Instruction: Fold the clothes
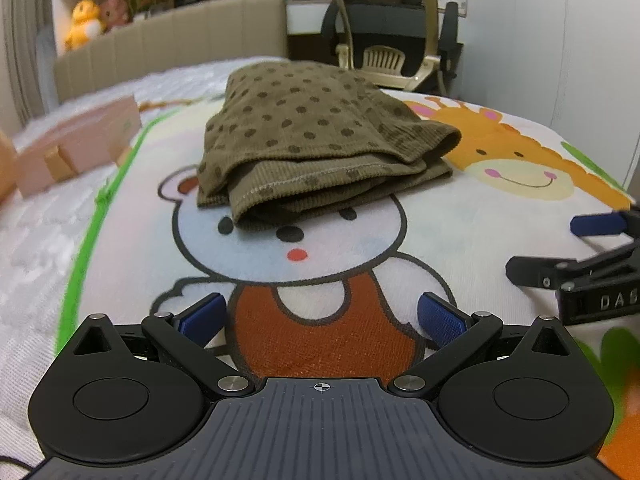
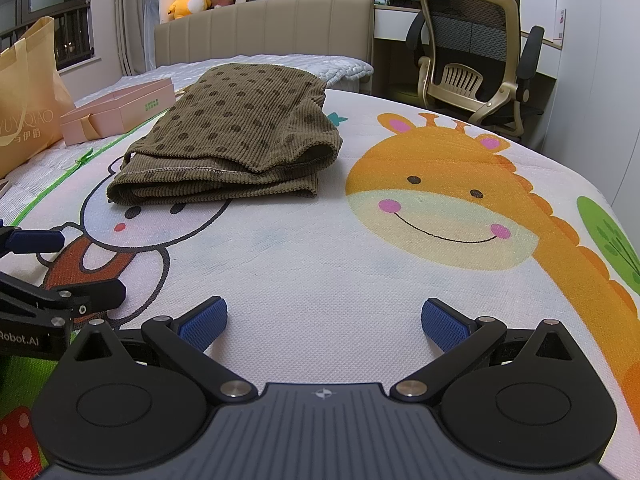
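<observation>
- Left gripper (image 1: 320, 316): jaws spread wide, nothing between the blue pads (image 1: 440, 318); it hovers over the printed bear on the mat (image 1: 440, 216).
- Right gripper (image 2: 324, 320): likewise spread and empty, over bare white mat between bear and giraffe.
- Folded garment (image 1: 316, 136), olive corduroy with dark dots, lies on the bear's head, ahead of both grippers and apart from them.
- From the left gripper it sits dead ahead; from the right it lies ahead and to the left (image 2: 236, 132).
- Long axis appears to run away from the grippers, toward the headboard (image 2: 264, 28); layered hem edges face them.
- Judgement: left gripper is nearer and better aligned; folding looks largely done.
</observation>
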`<control>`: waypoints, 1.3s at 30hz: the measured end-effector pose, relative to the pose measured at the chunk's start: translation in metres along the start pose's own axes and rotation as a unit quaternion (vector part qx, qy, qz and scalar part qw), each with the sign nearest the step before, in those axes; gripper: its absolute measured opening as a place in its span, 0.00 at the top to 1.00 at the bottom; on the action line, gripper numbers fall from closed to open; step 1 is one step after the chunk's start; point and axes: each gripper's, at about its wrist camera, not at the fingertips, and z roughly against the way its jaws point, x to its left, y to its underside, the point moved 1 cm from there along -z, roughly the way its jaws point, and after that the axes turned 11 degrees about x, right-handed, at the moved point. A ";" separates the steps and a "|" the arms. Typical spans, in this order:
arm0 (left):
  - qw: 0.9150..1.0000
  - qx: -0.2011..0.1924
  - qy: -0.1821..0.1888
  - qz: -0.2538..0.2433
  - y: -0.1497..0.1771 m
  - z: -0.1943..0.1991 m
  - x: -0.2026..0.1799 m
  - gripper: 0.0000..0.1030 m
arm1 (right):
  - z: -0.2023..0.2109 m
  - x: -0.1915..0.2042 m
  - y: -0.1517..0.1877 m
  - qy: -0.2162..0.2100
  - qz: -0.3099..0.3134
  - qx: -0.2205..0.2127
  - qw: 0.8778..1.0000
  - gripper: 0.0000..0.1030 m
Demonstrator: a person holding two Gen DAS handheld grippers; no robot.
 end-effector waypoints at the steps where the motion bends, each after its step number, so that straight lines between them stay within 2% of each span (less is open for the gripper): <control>1: 1.000 0.004 0.000 -0.002 -0.001 0.000 -0.001 0.00 | 0.000 0.000 0.000 0.000 0.000 0.000 1.000 0.00; 10: 1.000 0.013 0.007 -0.005 -0.002 0.000 -0.001 0.00 | 0.000 -0.001 0.000 -0.001 -0.001 0.000 1.000 0.00; 39: 1.000 0.000 0.003 0.006 0.000 0.000 -0.001 0.00 | 0.000 -0.001 0.000 -0.001 -0.003 0.000 1.000 0.00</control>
